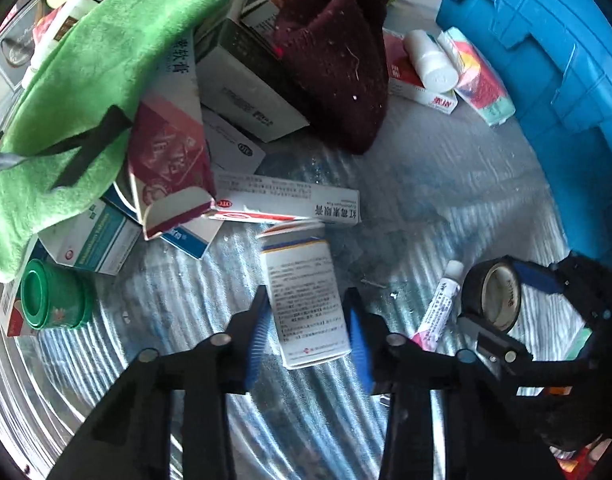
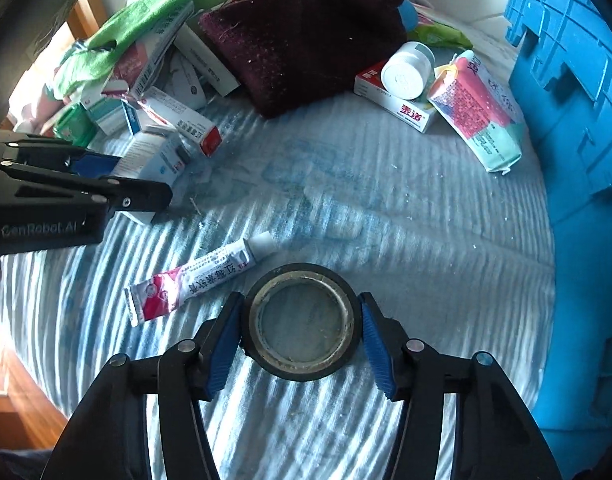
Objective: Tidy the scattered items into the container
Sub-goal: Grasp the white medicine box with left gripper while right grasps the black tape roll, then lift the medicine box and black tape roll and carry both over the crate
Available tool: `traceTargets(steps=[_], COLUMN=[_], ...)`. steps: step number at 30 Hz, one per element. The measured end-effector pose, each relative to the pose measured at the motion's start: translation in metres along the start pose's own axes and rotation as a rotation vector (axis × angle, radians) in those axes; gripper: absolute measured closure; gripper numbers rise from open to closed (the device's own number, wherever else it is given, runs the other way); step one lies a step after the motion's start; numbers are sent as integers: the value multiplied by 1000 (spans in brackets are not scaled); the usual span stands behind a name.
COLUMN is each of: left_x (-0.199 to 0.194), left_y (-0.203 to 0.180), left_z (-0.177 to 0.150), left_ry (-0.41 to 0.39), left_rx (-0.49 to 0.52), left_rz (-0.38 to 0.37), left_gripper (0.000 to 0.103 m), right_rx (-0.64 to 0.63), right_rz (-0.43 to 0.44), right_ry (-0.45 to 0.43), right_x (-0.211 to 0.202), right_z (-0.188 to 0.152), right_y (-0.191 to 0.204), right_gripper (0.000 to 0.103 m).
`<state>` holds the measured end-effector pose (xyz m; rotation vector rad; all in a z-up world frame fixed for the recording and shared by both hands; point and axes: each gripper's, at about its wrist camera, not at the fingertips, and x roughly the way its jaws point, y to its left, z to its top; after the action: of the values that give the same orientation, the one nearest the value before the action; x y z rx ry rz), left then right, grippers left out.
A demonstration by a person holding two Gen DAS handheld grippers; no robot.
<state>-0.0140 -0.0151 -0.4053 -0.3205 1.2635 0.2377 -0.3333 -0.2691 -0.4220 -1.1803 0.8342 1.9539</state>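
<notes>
My left gripper (image 1: 307, 330) is part open, pads on both sides of the white medicine box (image 1: 304, 300) — touching or nearly, box lying on the striped cloth (image 1: 445, 200). My right gripper (image 2: 302, 334) is closed to the black tape roll (image 2: 302, 322), pads against its rim, roll flat on cloth. Ointment tube (image 2: 194, 280) lies just left of it. Blue crate (image 2: 577, 120) at right edge.
</notes>
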Motion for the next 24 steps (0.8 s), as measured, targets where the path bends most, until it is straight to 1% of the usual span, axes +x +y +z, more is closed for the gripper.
traceTargets(steps=[5, 14, 19, 24], left_x=[-12, -32, -46, -68], left_y=[-2, 0, 15, 17], left_z=[-1, -4, -5, -9], left_ry=[-19, -46, -69, -108], left_rx=[12, 11, 7, 9], left_rz=[0, -7, 3, 26], left_gripper=[74, 74, 74, 74], right_rx=[7, 10, 14, 8], right_rz=[24, 14, 11, 5], right_ry=[2, -20, -45, -66], right_x=[-4, -24, -39, -60], right_z=[-4, 0, 3, 11], right_y=[-3, 1, 12, 21], right_gripper=[48, 48, 48, 48])
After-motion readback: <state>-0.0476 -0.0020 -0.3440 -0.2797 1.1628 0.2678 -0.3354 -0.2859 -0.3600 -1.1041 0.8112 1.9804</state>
